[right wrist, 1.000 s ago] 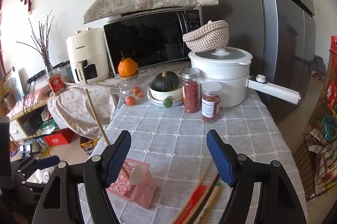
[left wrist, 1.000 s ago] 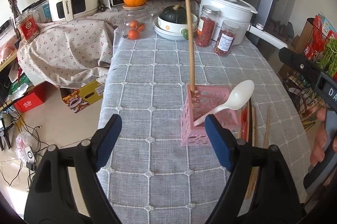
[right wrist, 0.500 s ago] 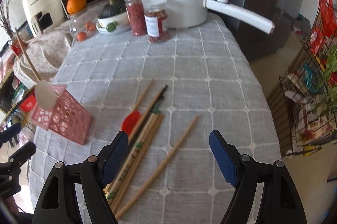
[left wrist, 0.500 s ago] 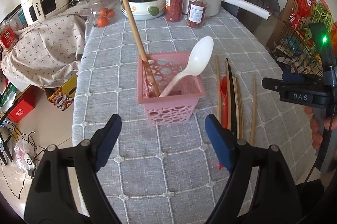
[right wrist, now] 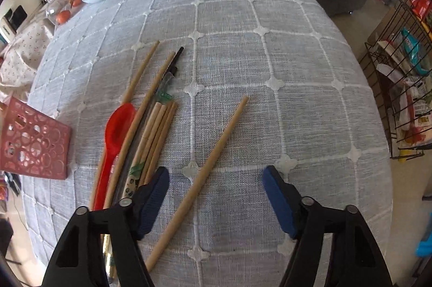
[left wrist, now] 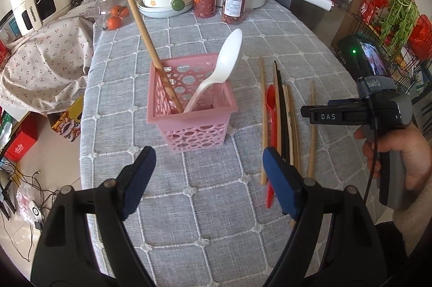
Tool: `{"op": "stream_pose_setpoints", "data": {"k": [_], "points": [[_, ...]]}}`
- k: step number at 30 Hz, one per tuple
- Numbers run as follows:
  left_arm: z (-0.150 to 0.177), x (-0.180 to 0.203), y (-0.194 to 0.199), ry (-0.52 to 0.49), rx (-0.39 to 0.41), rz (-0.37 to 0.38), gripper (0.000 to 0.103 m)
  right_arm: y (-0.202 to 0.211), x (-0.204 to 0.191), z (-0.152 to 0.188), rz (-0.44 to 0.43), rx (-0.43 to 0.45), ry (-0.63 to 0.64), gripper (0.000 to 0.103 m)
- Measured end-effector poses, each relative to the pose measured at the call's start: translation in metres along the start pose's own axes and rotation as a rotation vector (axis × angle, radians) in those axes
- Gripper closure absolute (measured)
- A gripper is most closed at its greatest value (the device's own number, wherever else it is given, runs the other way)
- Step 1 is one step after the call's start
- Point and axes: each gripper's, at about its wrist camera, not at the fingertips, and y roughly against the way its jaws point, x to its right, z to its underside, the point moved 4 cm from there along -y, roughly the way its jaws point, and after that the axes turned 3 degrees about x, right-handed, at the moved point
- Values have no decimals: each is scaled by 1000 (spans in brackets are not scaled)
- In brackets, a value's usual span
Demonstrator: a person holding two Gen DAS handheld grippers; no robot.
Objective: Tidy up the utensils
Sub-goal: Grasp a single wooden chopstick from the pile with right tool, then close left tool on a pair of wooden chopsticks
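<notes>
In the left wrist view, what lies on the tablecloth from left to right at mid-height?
pink basket → red spoon → black chopstick → lone wooden chopstick → right gripper, held over the table's right side.

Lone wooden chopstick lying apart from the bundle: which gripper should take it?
Right. The right gripper is above the lone chopstick, jaws closing around it, not gripping. The left gripper faces the pink basket.
</notes>
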Motion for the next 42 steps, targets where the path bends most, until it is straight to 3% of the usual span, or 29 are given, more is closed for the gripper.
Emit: {"op": "stream_pose_setpoints", "data": {"k": [4,7,8,11,13,17,21,27,32,35,42], "points": [[0,10,4,-57,9,-9,21,2,-5,2,32,12,34,46],[0,23,5,-89,8,13,21,7,-3,4,4,9,24,72],[0,27,5,-100,7,21,21,8,0,5,-10,4,16,87],[1,46,4,-137,5,57,23,10,12,9,-42,-8,-21,96],[1,61,2,-160,0,98,27,13,19,13,-57,-18,-42,96],[-2,86,-9,-188,-26,168,50,17,33,13,-95,-27,-71,96],[-9,101,-36,-152,-92,221,70,29,44,12,-122,-4,-82,96],[-22,104,-74,-50,-140,240,81,45,52,14,-172,20,-82,96],[-30,100,-96,17,-154,242,83,47,55,10,-199,17,-93,96],[-32,100,-107,51,-168,255,92,47,56,8,-211,16,-99,96],[-36,109,-116,53,-171,260,95,49,57,9,-226,15,-105,96]]}}
